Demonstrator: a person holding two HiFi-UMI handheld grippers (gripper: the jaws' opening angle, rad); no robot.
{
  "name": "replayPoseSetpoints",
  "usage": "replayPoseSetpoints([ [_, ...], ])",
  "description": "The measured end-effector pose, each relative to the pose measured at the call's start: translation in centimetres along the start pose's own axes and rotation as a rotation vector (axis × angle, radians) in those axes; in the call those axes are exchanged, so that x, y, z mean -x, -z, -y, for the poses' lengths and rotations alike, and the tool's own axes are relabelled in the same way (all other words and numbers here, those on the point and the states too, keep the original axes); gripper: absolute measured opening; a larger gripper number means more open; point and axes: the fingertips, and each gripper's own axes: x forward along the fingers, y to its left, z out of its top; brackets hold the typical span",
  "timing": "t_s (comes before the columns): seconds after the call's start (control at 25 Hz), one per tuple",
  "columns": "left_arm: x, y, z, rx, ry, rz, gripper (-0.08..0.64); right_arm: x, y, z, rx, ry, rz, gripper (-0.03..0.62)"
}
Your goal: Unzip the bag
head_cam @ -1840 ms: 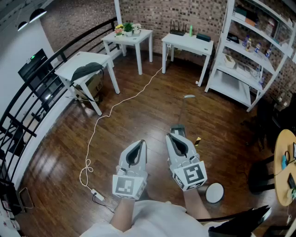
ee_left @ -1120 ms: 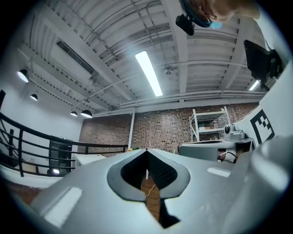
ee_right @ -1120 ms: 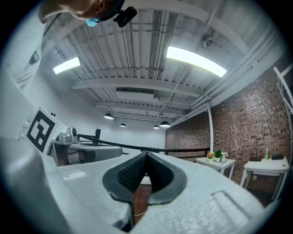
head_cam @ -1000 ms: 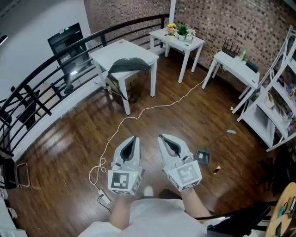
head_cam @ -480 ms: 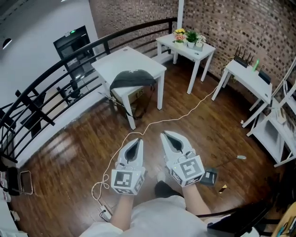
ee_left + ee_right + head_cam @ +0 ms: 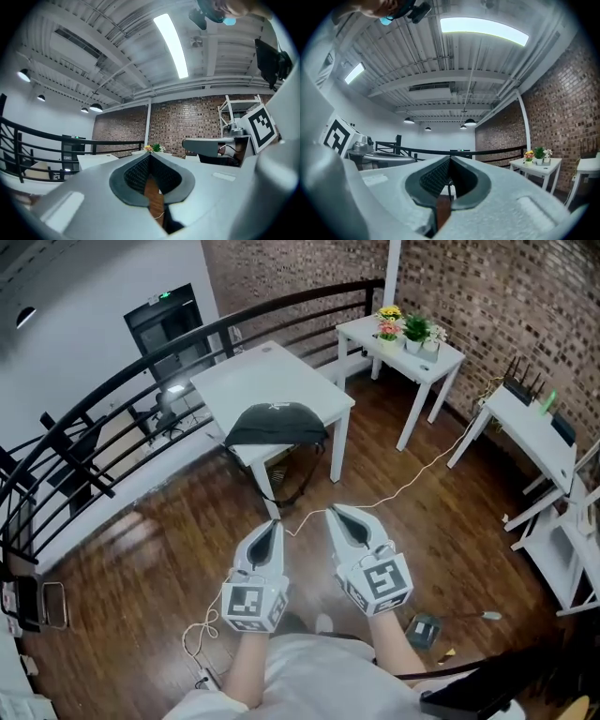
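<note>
A dark bag (image 6: 275, 423) lies on the near corner of a white table (image 6: 267, 381), up the middle of the head view. My left gripper (image 6: 273, 524) and right gripper (image 6: 335, 513) are held side by side in front of the person, well short of the table, over the wooden floor. Both are shut with nothing between the jaws. In the left gripper view the left gripper (image 6: 149, 154) points level across the room. The right gripper (image 6: 450, 159) in its own view also points level, tips together. The bag shows in neither gripper view.
A black railing (image 6: 112, 418) curves behind the table. A second white table (image 6: 417, 348) with potted flowers stands at the back right, another table (image 6: 539, 427) and white shelves further right. A white cable (image 6: 412, 479) runs across the floor, with a small dark box (image 6: 425, 629) near the person's feet.
The view has swung left and forward: the table with the bag has come toward the middle and closer. Both grippers stay shut, side by side.
</note>
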Motion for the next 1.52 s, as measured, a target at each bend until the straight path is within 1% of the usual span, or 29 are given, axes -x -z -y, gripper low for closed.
replayPoseSetpoints([
  [0.16,-4.6,0.6,-2.7,-0.008,-0.005,-0.015,0.015,-4.4,0.6,2.2,0.006,-0.012,0.005,-0.009],
  [0.36,-12.4,1.2,-6.7,0.009,0.046,-0.003,0.015,-11.4,2.8,7.0,0.003,0.028,-0.023,-0.009],
  [0.48,-18.0,1.4,-9.3,0.008,0.114,-0.005,0.015,-16.5,4.0,10.6,-0.014,0.082,-0.034,-0.009],
  [0.68,-26.2,1.4,-14.4,0.008,0.203,-0.044,0.015,-24.4,4.0,15.8,-0.031,0.193,-0.022,-0.009],
  [0.76,-29.0,2.7,-16.1,0.014,0.235,-0.082,0.015,-26.7,4.7,17.5,-0.030,0.236,-0.041,-0.009],
  [0.84,-31.7,4.7,-17.4,0.010,0.267,-0.131,0.015,-28.3,6.4,19.0,-0.030,0.279,-0.083,-0.009],
  [0.92,-33.8,7.2,-18.0,0.010,0.302,-0.191,0.015,-28.8,9.2,20.6,-0.050,0.323,-0.149,-0.009],
  [1.0,-35.2,10.0,-17.7,0.025,0.336,-0.257,0.015,-28.6,12.6,21.9,-0.093,0.359,-0.218,-0.009],
  [1.08,-36.6,13.1,-17.3,0.044,0.359,-0.311,0.015,-28.6,16.1,23.3,-0.116,0.373,-0.276,-0.009],
  [1.16,-38.1,16.3,-16.9,0.055,0.366,-0.356,0.015,-28.7,20.1,24.6,-0.112,0.380,-0.339,-0.009],
  [1.28,-39.6,21.2,-16.5,0.016,0.365,-0.435,0.015,-28.7,27.3,26.1,-0.144,0.400,-0.450,-0.009],
  [1.4,-40.0,25.6,-16.3,-0.001,0.375,-0.518,0.015,-29.1,34.6,26.3,-0.214,0.371,-0.547,-0.009],
  [1.52,-41.6,29.3,-16.4,0.002,0.363,-0.557,0.015,-30.1,41.0,27.4,-0.241,0.324,-0.625,-0.009],
])
